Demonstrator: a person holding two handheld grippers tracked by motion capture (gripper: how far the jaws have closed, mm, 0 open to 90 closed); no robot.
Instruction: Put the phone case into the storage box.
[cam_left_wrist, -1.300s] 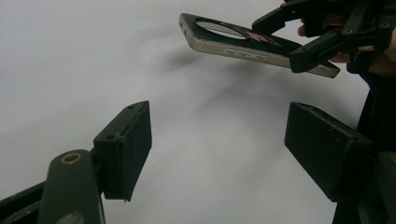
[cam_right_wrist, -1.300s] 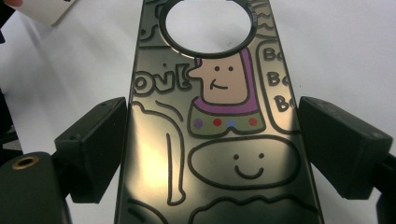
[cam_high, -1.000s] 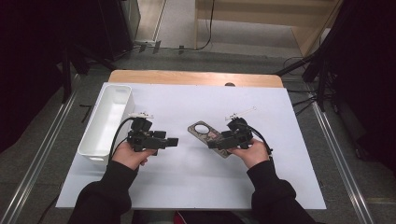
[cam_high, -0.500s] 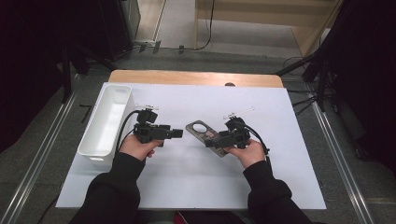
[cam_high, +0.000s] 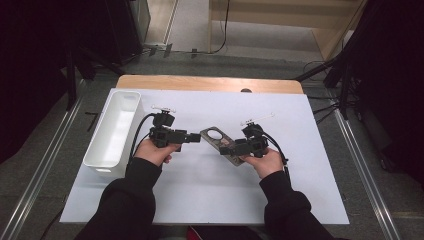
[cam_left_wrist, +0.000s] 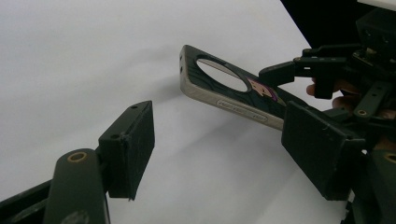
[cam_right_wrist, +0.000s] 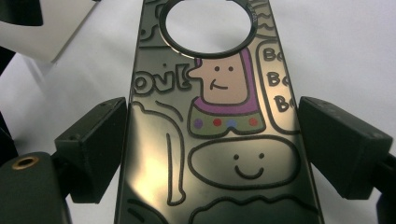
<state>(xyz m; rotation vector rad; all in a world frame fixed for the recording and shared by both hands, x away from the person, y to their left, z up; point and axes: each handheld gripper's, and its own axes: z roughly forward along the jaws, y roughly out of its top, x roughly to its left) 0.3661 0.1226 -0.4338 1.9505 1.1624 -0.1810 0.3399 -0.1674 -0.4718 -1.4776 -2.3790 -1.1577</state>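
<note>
One white bin (cam_high: 116, 127) left, well apart

White bin (cam_high: 114, 131) at left edge of white mat (cam_high: 200, 195).

You're at a lab-style recording bench: white sheet-covered wooden table (cam_high: 210, 82), with dark stands (cam_high: 345, 75) and floor cables (cam_high: 320, 65) around it.

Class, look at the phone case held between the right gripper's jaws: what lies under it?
Through the round cutout of the phone case, held by the right gripper, the white table sheet shows. The case's dark body covers the sheet directly below, so nothing more can be told there.
</note>
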